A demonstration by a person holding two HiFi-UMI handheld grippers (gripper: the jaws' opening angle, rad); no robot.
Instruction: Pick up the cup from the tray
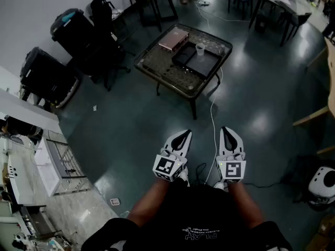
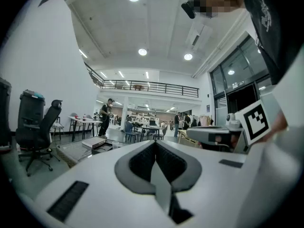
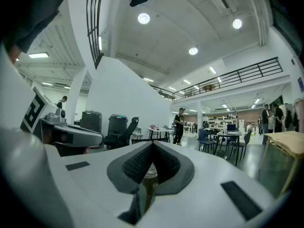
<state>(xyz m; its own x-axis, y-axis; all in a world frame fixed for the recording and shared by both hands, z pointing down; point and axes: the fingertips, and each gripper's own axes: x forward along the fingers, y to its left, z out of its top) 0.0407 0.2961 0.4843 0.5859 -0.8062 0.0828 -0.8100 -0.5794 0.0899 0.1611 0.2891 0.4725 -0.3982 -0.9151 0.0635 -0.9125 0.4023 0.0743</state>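
Our left tool (image 1: 186, 134) and right tool (image 1: 227, 131) are clenched, empty. The cup (image 1: 199, 48) sits on its tray (image 1: 205, 64) at 12 o'clock, too far to reach.

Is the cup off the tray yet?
No, the head view shows the cup standing on the black tray on the low table, well ahead of the left gripper and right gripper.

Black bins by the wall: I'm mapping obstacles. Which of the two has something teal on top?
The farther bin, beside the office chair, has a teal patch on its lid. The nearer bin is plain black.
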